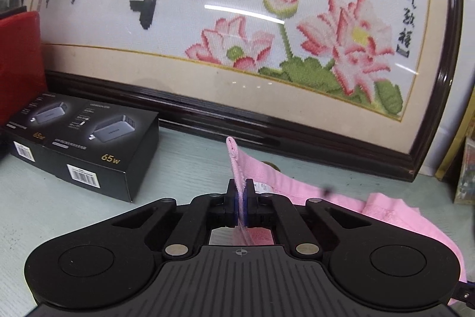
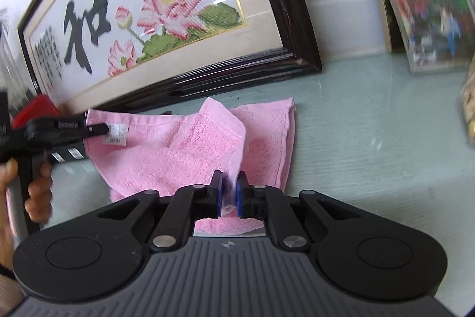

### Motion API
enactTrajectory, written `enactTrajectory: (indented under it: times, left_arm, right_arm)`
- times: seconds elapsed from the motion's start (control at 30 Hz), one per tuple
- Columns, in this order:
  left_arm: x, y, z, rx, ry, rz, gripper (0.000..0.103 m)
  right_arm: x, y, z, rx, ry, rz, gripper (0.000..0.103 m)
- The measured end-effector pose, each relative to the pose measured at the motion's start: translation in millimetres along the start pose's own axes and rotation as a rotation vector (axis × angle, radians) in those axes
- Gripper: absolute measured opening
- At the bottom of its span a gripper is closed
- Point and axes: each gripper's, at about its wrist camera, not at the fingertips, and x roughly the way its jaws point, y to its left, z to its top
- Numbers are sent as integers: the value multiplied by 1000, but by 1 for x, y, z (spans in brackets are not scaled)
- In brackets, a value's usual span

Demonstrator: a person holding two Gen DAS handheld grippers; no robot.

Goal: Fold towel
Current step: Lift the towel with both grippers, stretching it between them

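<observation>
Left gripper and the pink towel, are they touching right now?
Touching. The left wrist view shows the left gripper shut on the pink towel, its edge pinched between the pads and standing up above them.

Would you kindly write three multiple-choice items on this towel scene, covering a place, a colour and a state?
1. Where do the black boxes sit?
A. left of the towel
B. on the towel
C. inside the frame

2. What colour is the towel?
A. blue
B. pink
C. white

3. What is the left gripper doing?
A. gaping over bare table
C. resting on the boxes
B. pinching a towel edge

Answers: 1 A, they lie left on the table; 2 B, pink throughout; 3 B, towel stands between its closed pads.
</observation>
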Motion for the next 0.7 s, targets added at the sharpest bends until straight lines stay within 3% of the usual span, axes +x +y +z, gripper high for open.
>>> enactTrajectory:
  times: [0.17, 0.33, 0.53, 0.7]
  left_arm:
    - [-35, 4, 7, -67, -75, -10, 2]
    - [-84, 4, 13, -96, -116, -47, 2]
    - [-188, -10, 12, -75, -310, -125, 3]
    - [-243, -31, 7, -40, -430, -151, 4]
  right_arm:
    - [-23, -5, 4, 2, -138, 56, 4]
    - [-72, 11, 0, -48, -342, 127, 4]
    - [-158, 29, -17, -69, -574, 215, 4]
    - [-217, 49, -20, -109, -724, 217, 5]
